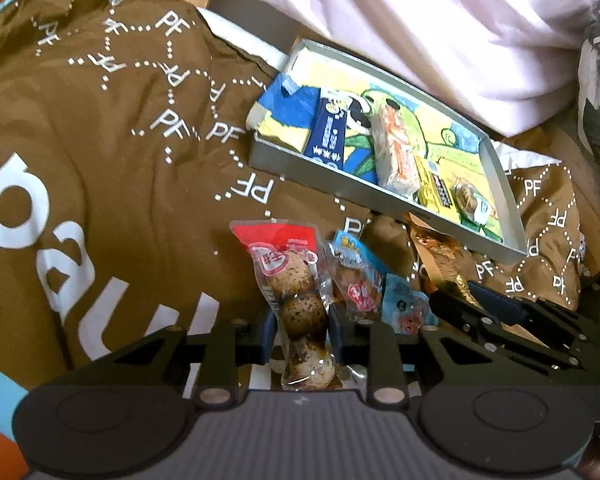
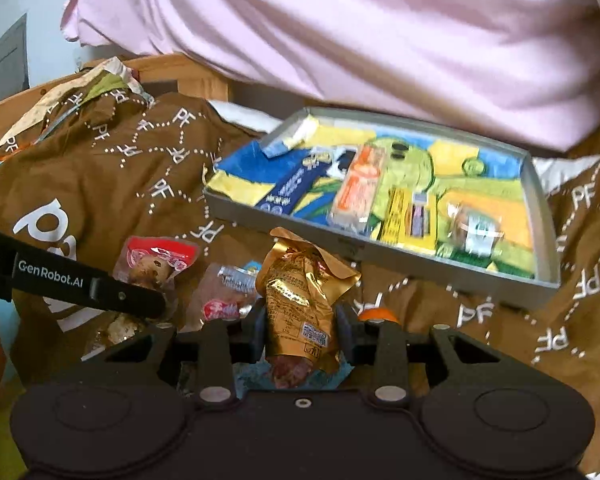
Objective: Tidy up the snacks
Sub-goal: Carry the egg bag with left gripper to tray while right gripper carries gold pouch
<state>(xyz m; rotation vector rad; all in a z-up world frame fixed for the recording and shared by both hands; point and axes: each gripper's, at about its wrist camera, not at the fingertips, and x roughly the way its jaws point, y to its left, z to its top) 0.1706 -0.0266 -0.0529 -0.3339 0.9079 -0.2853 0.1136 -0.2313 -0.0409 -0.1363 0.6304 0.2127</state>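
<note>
2 tongs (image 1: 302, 334) (image 2: 300, 330) grip snack packets before the part-filled tray (image 2: 380, 254).

Left wrist view sits low and close over the brown printed fabric (image 1: 100, 128), looking forward and rightward to the grey tray (image 1: 384, 196) at far right. Right wrist view sits just as low, close by on the right, facing the same tray (image 2: 380, 256) more squarely. Both share the tray, the fabric (image 2: 112, 168), and the loose snack packets in the near middle.
</note>
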